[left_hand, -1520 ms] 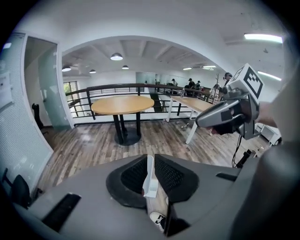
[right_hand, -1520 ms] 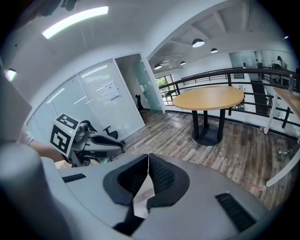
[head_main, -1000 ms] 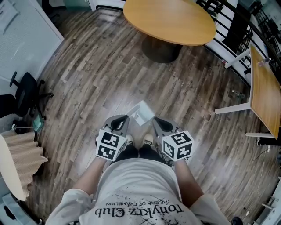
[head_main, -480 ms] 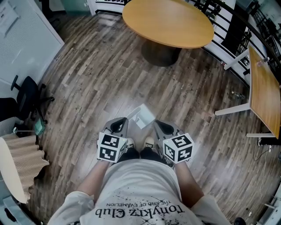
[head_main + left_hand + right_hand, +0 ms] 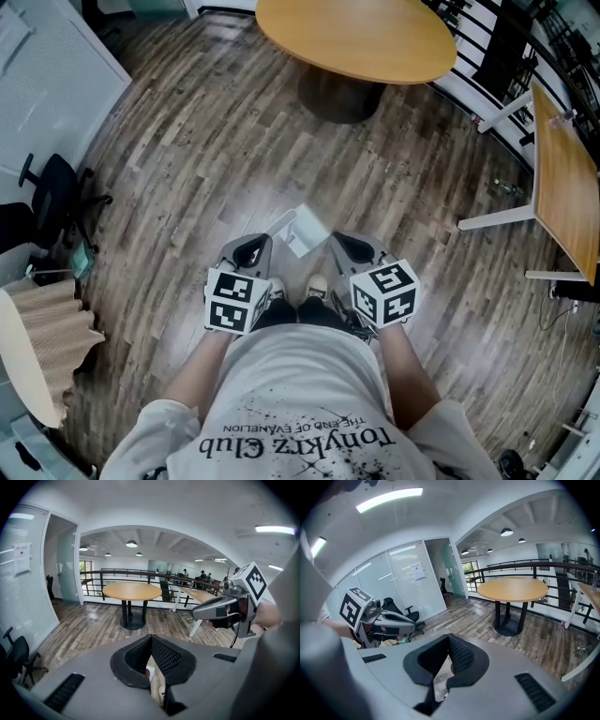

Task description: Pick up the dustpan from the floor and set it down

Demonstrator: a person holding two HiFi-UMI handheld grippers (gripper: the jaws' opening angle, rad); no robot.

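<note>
Almost nothing has changed since a second ago. The left gripper (image 5: 251,249) and the right gripper (image 5: 345,247) stay at the person's waist, each with its fingers pressed together and holding nothing. The white dustpan (image 5: 302,230) still lies on the wooden floor (image 5: 187,169), just ahead of the fingertips and between the two pairs. Only floor boards separate them. Far beyond the fingers stands a round table (image 5: 356,37), and an office chair (image 5: 52,192) is well to the left.

white dustpan (image 5: 302,231), brown streaked floor (image 5: 187,150)
</note>
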